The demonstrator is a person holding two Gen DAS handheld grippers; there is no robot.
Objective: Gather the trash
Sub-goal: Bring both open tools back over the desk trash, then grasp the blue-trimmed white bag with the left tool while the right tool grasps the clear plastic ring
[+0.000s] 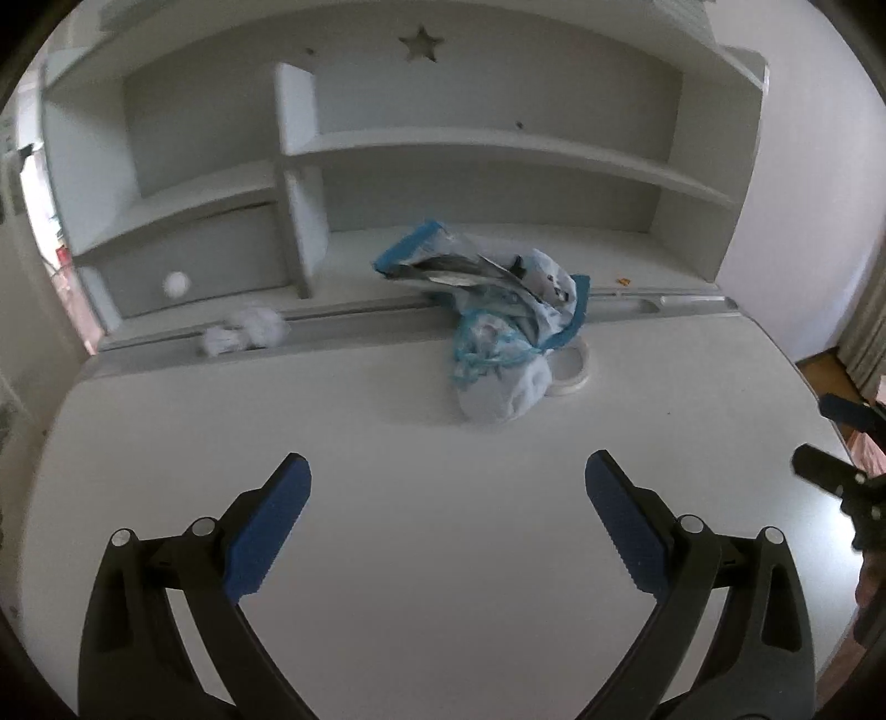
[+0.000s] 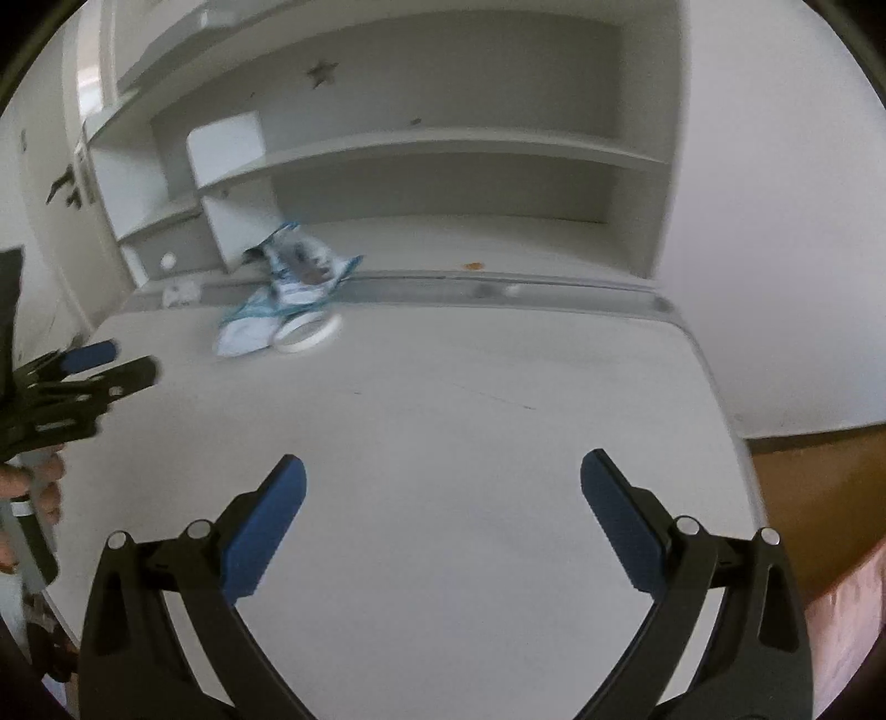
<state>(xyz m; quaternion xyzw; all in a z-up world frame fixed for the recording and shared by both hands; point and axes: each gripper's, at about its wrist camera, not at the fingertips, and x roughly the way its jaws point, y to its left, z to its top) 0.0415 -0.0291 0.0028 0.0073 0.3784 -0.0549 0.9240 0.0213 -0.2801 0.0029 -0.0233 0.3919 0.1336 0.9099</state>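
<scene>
Left gripper (image 1: 447, 501): jaws spread wide, blue pads (image 1: 268, 526) apart, nothing between them, held above the bare near part of the white desk (image 1: 387, 554). Right gripper (image 2: 443, 498): jaws likewise spread wide, nothing gripped, above the near right part of the same desk; seen also at the right edge of the left wrist view. Left gripper noted at the left edge of the right wrist view, with fingers of the holding hand (image 2: 33, 487) partly visible below it. Trash located well ahead of both grippers, toward the back of the desk: crumpled blue-and-white plastic wrappers (image 1: 498, 327) heaped together, upper part lying across the grey groove (image 1: 354, 318) at the desk's rear edge, lower part on the desk surface. White tape roll (image 1: 573, 376) lying flat, touching the heap's right side and partly covered by it. Crumpled white tissue (image 1: 249, 332) in the groove, left of the heap and well apart from it. Small orange scrap (image 1: 624, 281) on the lower shelf board, right of the heap. White shelf unit (image 1: 498, 144) behind the desk, star-shaped cut-out (image 1: 421, 43) in its back panel, drawer with round white knob (image 1: 176, 285) at lower left.
</scene>
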